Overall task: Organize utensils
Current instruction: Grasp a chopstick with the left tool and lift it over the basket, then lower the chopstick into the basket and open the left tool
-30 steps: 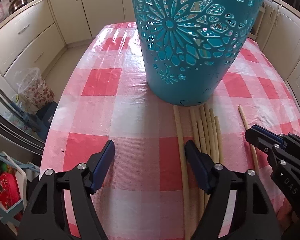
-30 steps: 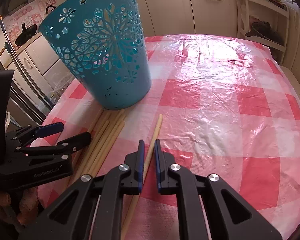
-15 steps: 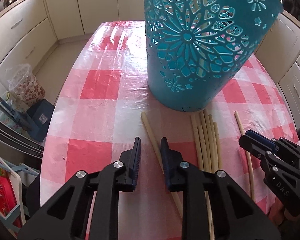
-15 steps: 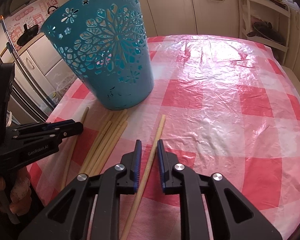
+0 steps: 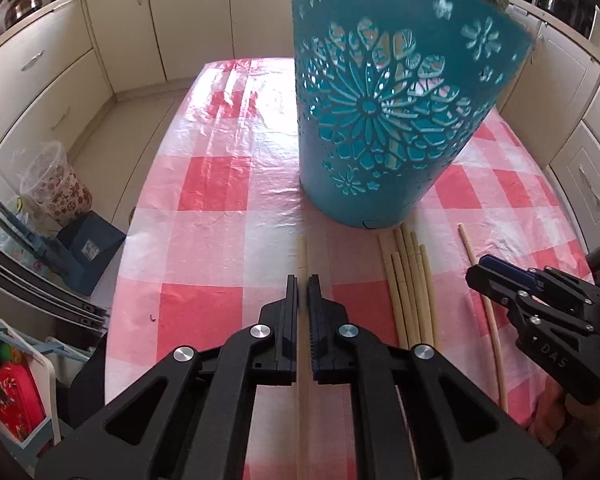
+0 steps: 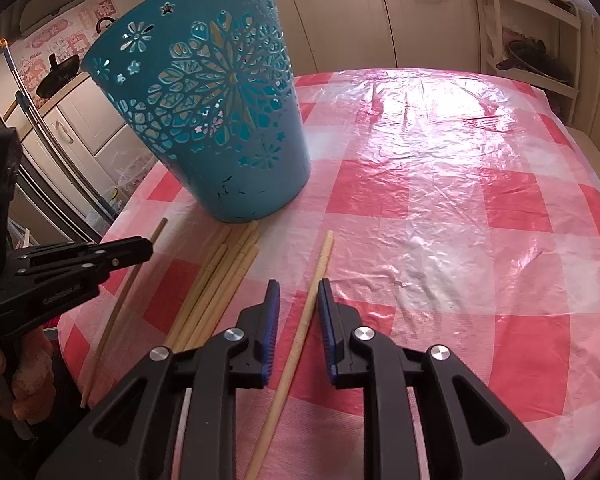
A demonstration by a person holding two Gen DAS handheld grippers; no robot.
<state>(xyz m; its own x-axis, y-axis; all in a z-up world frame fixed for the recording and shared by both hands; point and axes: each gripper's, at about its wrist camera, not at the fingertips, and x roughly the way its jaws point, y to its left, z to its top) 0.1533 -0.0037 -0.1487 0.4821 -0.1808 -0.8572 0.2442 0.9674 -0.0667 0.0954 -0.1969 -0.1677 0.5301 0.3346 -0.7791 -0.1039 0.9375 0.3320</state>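
Observation:
A teal cut-out basket point(image 5: 384, 120) stands on the red-checked tablecloth point(image 5: 220, 184); it also shows in the right wrist view point(image 6: 228, 128). My left gripper point(image 5: 303, 280) is shut on one bamboo chopstick point(image 5: 302, 256) and holds it off the pile. Several chopsticks point(image 5: 410, 280) lie bundled in front of the basket. My right gripper point(image 6: 299, 286) is open, its fingers on either side of a single chopstick point(image 6: 320, 264) that lies on the cloth. The left gripper point(image 6: 132, 252) with its chopstick point(image 6: 158, 232) shows at the left of the right wrist view.
Cream kitchen cabinets point(image 5: 60, 80) surround the table. A patterned bin point(image 5: 56, 184) and a blue box point(image 5: 90, 240) stand on the floor at the left. The table edge runs close on the left point(image 5: 120, 272). A shelf rack point(image 6: 540, 40) stands at the back right.
My left gripper has closed on one chopstick and pulled it left, away from the bundle, lining it up between the fingers. My right gripper has opened slightly around the single chopstick.

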